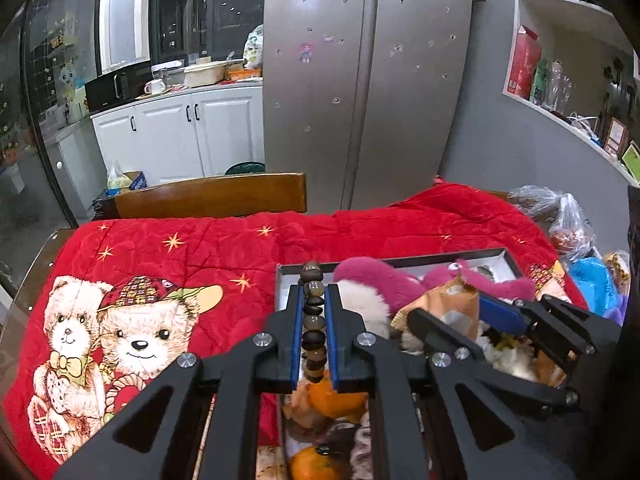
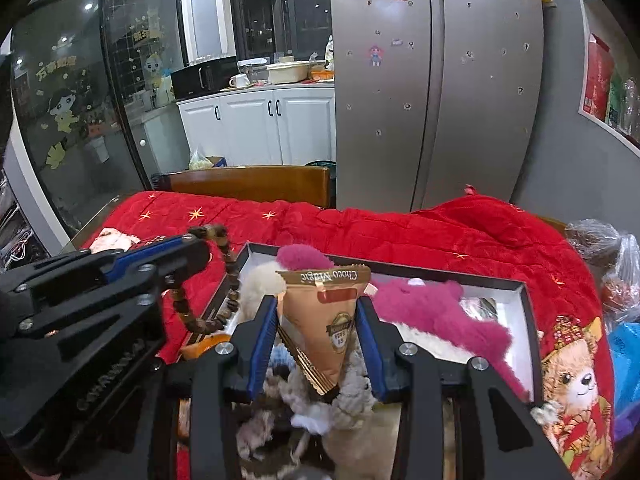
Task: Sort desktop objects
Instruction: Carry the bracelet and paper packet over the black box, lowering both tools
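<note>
My left gripper (image 1: 314, 320) is clamped tight on a string of brown and grey wooden beads (image 1: 313, 322), and the rest of the loop hangs free below and beside the jaws. My right gripper (image 2: 318, 334) pinches a tan triangular Choco Magic snack pouch (image 2: 326, 320) by its sides. Both hang over the shallow black-rimmed white-lined box (image 2: 520, 292), which sits on the red teddy-bear quilt (image 1: 160, 256) and is already crowded with a magenta plush toy (image 2: 432, 308), pale fluffy toys and oranges (image 1: 340, 398). I worry the dangling loop catches the box rim or the plush and tugs free. The slick, tapered pouch could squirt out of my pads. My two grippers sit near each other, so they may knock.
</note>
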`<state>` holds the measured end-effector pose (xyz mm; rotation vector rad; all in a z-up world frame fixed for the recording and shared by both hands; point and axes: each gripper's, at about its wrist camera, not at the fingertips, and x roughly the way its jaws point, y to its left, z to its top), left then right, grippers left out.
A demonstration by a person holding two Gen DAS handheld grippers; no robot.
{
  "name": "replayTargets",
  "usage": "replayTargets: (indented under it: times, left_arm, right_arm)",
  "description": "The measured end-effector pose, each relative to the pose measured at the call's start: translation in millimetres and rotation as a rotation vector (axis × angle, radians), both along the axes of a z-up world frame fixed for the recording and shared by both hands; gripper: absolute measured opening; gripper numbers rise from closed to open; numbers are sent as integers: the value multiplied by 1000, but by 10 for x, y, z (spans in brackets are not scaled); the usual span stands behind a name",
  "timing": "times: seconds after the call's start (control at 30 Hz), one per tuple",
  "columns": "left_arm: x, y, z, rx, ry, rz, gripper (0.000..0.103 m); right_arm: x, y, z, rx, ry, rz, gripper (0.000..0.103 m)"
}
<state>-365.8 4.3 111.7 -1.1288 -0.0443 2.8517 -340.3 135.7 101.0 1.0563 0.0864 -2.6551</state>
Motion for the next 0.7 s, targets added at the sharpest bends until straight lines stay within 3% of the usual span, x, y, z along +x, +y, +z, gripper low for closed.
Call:
replayTargets:
  times: [0.6,0.67,0.7]
  left_arm:
    - [-48,40,-207,-17,-50,-9,11]
    - [-47,47,-207,-21,-55,-12,15]
    - [-50,42,-205,-26,-57,-5,25]
  right_arm:
    - [46,10,-6,53,53,-37,42]
    - [39,23,0,53,57,-41,44]
    - [34,24,-2,60,59,-44,44]
